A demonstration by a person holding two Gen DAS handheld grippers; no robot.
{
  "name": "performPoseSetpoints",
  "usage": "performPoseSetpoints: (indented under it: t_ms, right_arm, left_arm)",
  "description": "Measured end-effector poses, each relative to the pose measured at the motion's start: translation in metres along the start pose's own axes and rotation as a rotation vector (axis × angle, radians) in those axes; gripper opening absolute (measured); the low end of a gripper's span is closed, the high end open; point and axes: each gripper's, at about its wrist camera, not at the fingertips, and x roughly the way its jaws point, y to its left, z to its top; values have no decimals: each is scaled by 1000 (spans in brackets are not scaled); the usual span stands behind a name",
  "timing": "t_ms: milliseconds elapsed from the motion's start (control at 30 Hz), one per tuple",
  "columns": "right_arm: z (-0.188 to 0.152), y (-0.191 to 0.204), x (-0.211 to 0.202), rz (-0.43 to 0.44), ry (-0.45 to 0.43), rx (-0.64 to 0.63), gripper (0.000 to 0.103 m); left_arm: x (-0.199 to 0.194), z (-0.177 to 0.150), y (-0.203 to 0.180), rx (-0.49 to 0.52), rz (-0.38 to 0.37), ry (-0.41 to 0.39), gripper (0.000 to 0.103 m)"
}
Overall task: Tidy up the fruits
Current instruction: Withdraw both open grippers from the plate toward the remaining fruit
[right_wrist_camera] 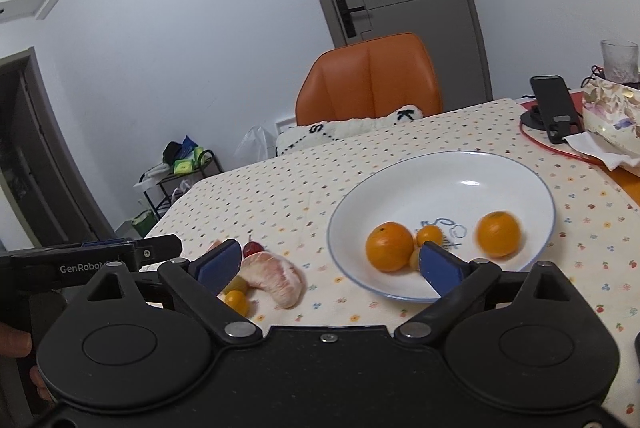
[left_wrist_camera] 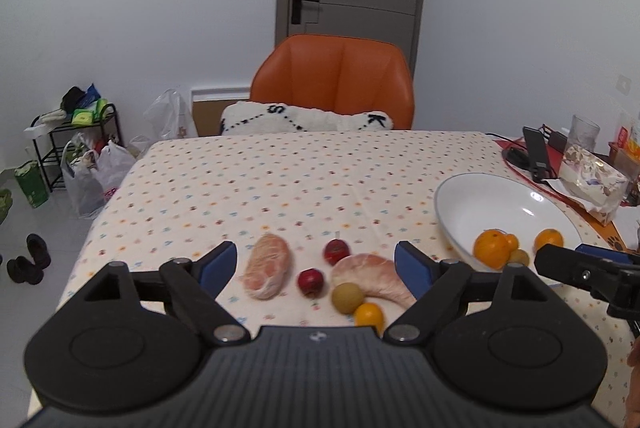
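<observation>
A white plate holds two oranges, one of them blurred, a small kumquat and a greenish fruit. On the dotted tablecloth lie two peeled pomelo segments, two red fruits, a green fruit and a kumquat. My left gripper hangs open over these loose fruits, nothing between its fingers. My right gripper is open too, above the plate's near rim and the curved pomelo segment.
An orange chair with a white cushion stands at the table's far side. At the right are a phone on a stand, a glass, a tissue pack and a red cable. Bags and a rack sit on the floor left.
</observation>
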Motion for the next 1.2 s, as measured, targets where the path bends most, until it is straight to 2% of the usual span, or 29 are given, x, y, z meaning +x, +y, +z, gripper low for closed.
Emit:
performPoseSetpoints:
  t_ms: [500, 633, 867, 1200]
  right_arm:
    - [-8, 33, 16, 48, 43, -51, 95]
    - [-9, 38, 23, 54, 60, -61, 91]
    - [-14, 40, 37, 51, 90, -69, 82]
    - [-17, 34, 56, 43, 131, -67, 79]
  left_arm:
    - [2, -13, 57, -108, 45, 35, 85]
    - [5, -16, 67, -123, 35, 39, 85]
    - [12, -16, 69, -116, 9, 39, 84]
    - [31, -17, 62, -107, -21, 58, 80]
